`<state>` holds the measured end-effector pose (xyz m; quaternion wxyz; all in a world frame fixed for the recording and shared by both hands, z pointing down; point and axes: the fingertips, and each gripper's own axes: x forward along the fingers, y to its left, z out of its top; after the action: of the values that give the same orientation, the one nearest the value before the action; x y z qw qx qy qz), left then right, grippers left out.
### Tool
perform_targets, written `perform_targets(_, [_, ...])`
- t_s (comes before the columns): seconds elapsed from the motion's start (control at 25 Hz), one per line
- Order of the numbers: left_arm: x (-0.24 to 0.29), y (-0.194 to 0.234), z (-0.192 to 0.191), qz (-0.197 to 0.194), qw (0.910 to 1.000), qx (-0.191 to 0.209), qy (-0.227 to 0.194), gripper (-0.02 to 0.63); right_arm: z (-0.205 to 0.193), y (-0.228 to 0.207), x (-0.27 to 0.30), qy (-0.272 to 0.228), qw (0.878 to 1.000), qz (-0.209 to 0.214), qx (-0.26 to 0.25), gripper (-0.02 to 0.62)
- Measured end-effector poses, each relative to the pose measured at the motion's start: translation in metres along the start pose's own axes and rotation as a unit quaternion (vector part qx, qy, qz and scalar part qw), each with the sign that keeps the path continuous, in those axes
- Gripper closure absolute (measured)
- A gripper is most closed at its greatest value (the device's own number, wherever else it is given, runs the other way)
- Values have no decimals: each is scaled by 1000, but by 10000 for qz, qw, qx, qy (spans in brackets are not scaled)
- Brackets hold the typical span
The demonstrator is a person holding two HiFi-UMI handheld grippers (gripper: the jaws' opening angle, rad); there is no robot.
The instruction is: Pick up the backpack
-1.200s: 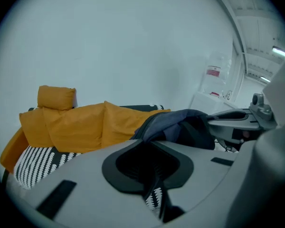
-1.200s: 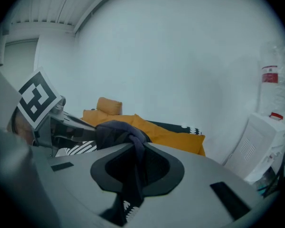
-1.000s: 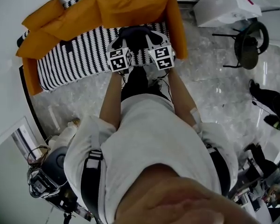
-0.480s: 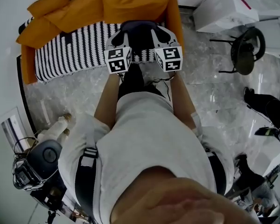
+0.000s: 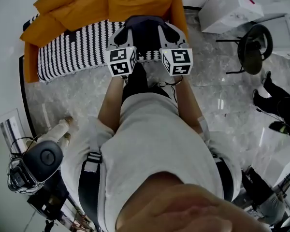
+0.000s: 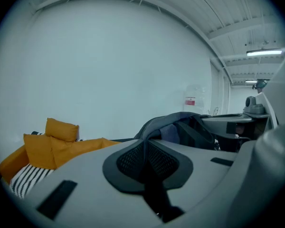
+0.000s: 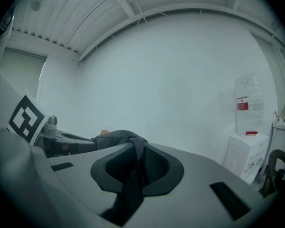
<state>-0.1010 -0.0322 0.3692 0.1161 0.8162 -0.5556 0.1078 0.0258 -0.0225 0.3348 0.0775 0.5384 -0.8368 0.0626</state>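
The dark backpack (image 5: 144,30) hangs between my two grippers, lifted above the striped sofa seat (image 5: 72,52). My left gripper (image 5: 123,33) grips its left side and my right gripper (image 5: 168,33) its right side. In the left gripper view the jaws (image 6: 145,148) are closing with a dark strap (image 6: 154,194) pinched between the mesh pads, and the bag's body (image 6: 180,127) bulges just beyond. In the right gripper view the jaws (image 7: 137,160) are shut on a fold of the bag's fabric (image 7: 128,194), with more of the backpack (image 7: 116,139) to the left.
Orange cushions (image 5: 111,4) line the sofa's back and arms. A white box (image 5: 232,4) and a black chair (image 5: 251,47) stand to the right on the marble floor. A black device on a stand (image 5: 38,163) sits at lower left. Someone's feet (image 5: 280,105) show at the right edge.
Both grippers have risen together with the backpack, which has come up off the sofa seat. The grip on both sides holds.
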Motion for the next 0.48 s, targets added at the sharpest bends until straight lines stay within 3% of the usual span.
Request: perform_targets(0.48, [-40, -33, 2, -154, 9995, 278, -79, 572, 7, 8, -55, -222, 9993, -286, 82, 531])
